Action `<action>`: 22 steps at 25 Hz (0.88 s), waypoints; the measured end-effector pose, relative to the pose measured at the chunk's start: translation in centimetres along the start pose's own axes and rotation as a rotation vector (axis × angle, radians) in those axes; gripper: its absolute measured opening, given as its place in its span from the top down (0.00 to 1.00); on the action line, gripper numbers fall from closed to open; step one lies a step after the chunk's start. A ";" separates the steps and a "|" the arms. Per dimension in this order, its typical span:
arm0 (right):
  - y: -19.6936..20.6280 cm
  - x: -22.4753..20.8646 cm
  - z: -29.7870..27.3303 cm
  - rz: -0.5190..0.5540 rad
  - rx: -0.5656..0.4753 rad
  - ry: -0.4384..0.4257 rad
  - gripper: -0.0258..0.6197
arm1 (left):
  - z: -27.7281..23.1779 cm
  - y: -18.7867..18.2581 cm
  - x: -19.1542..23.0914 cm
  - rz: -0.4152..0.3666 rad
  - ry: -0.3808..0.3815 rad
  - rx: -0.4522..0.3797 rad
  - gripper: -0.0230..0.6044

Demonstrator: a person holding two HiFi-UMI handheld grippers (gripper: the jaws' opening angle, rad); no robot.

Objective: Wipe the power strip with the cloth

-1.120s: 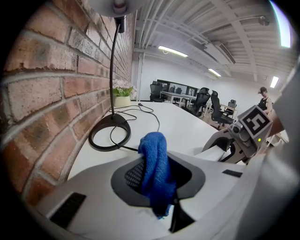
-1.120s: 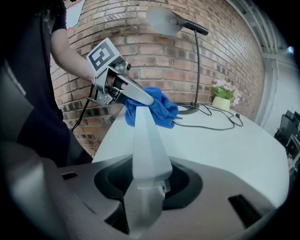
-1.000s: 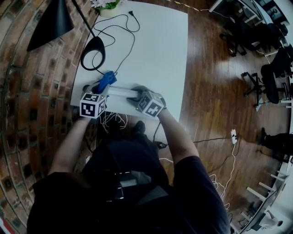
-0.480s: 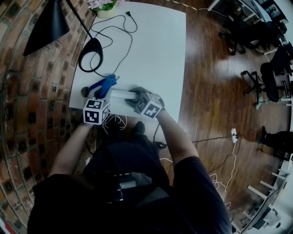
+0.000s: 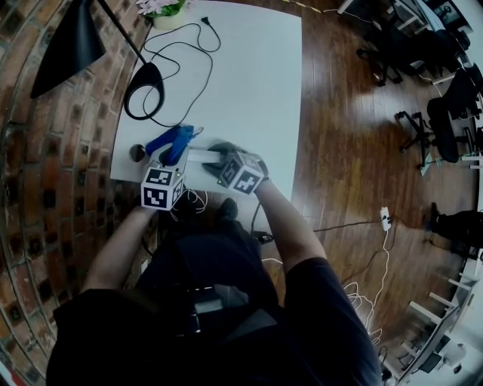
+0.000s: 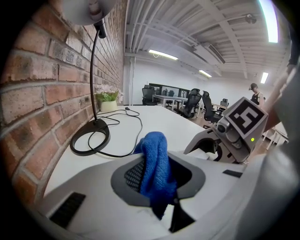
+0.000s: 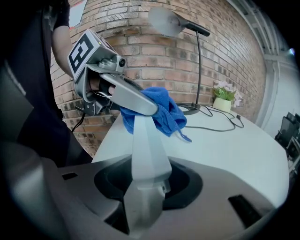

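In the right gripper view, the white power strip (image 7: 144, 140) runs straight out from my right gripper (image 7: 145, 185), which is shut on its near end. The blue cloth (image 7: 159, 112) is bunched over the strip's far end. In the left gripper view, my left gripper (image 6: 157, 166) is shut on the cloth (image 6: 154, 164), which fills the gap between its jaws. In the head view, both grippers sit at the table's near edge: the left gripper (image 5: 172, 156) with the cloth (image 5: 170, 141) is left of the strip (image 5: 202, 154), and the right gripper (image 5: 220, 156) is at the strip's right end.
A black lamp's ring base (image 5: 143, 90) and its black cord (image 5: 185, 49) lie on the white table (image 5: 249, 90) behind the strip. A flower pot (image 5: 162, 9) stands at the far edge. The brick wall (image 5: 53, 151) runs along the left. Wooden floor and office chairs (image 5: 445, 113) are on the right.
My left gripper with the cloth has drawn back a little toward the person and the near table edge. The right gripper and the power strip have stayed put.
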State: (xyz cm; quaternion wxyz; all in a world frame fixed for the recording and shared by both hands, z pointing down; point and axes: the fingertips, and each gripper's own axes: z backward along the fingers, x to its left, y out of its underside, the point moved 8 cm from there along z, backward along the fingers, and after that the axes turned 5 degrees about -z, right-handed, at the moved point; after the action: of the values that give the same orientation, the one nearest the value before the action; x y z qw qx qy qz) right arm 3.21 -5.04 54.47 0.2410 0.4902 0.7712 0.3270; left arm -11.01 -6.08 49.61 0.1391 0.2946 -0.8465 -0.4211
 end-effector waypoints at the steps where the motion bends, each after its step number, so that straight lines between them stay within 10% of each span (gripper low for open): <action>1: 0.0 0.0 0.1 0.000 0.000 0.003 0.69 | 0.0 0.0 -0.1 0.004 0.003 -0.005 0.83; 22: 0.5 -0.1 -0.3 -0.001 0.004 0.009 0.69 | -1.4 -1.6 -7.0 -0.052 0.221 0.015 0.83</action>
State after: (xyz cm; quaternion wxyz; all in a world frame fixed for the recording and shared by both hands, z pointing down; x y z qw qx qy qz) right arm 3.36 -5.10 55.05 0.2366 0.4888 0.7732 0.3274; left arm -4.19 -3.41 49.30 0.2184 0.3620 -0.8213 -0.3830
